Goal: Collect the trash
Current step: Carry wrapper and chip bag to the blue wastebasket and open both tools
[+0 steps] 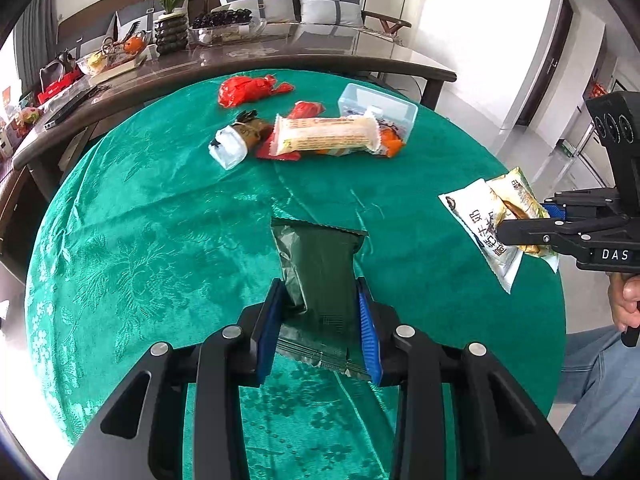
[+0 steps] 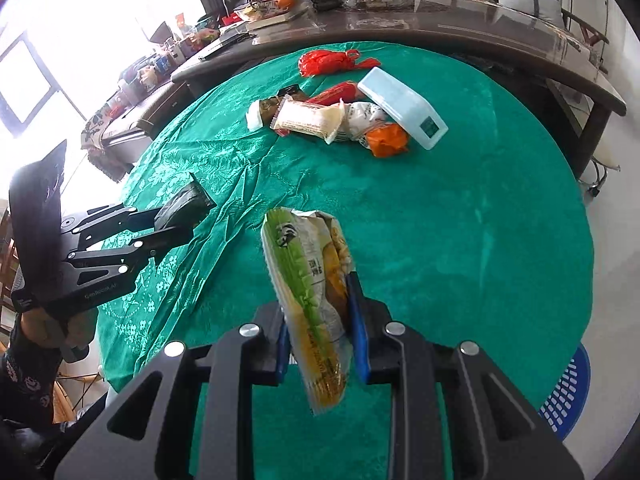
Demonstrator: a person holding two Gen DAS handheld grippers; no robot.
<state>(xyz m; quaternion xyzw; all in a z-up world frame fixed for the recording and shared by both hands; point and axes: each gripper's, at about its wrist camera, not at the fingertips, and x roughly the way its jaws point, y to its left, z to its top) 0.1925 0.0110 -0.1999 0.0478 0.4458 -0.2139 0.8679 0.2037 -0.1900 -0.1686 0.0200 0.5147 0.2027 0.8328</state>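
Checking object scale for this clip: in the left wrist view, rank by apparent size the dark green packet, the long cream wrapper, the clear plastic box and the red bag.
1. dark green packet, though held close to the camera
2. long cream wrapper
3. clear plastic box and red bag: too alike to rank, and the box is partly hidden

Potted plant point(image 1: 170, 12), cushions point(image 1: 256, 0) behind dark counter point(image 1: 320, 60).

The bench cloth point(image 1: 160, 220) is emerald green with a woven flower pattern. At lower centre a dark olive wrapper point(image 1: 320, 272); at right a white, green and yellow packet point(image 2: 312, 280), both between blue pads point(image 1: 366, 320)
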